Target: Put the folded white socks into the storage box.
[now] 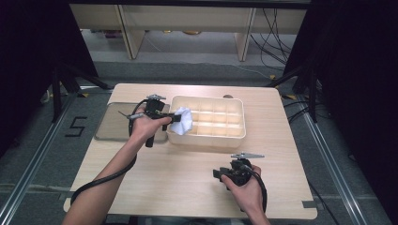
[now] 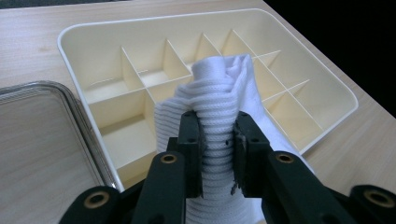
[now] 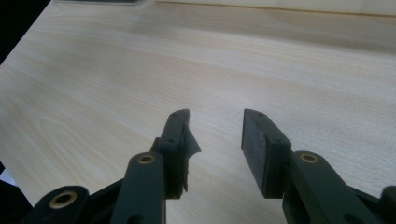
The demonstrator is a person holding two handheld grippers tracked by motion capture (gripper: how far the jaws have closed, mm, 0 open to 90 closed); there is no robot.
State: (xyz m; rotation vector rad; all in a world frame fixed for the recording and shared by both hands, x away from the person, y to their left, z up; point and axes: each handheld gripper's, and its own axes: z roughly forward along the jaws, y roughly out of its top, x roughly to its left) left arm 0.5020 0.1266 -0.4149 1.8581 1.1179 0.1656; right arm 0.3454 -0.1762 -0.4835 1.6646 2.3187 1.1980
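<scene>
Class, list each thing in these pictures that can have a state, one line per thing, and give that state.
White sock: rolled up, clamped in the left gripper, over the organizer's left end.
Left gripper: shut on the sock.
Right gripper: open, holding nothing, above bare table.
Cream organizer tray: uncovered, compartments in sight bare.
Clear lid: off, flat beside the tray.

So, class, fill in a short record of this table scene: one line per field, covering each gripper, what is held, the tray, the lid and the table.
left gripper: shut on the white sock
white sock: rolled, ribbed, held over the tray's near-left end
divided tray: cream, many compartments, those in sight hold nothing
clear lid: flat on the table, left of the tray
right gripper: open, nothing between the jaws, over bare wood
table: light wood
</scene>
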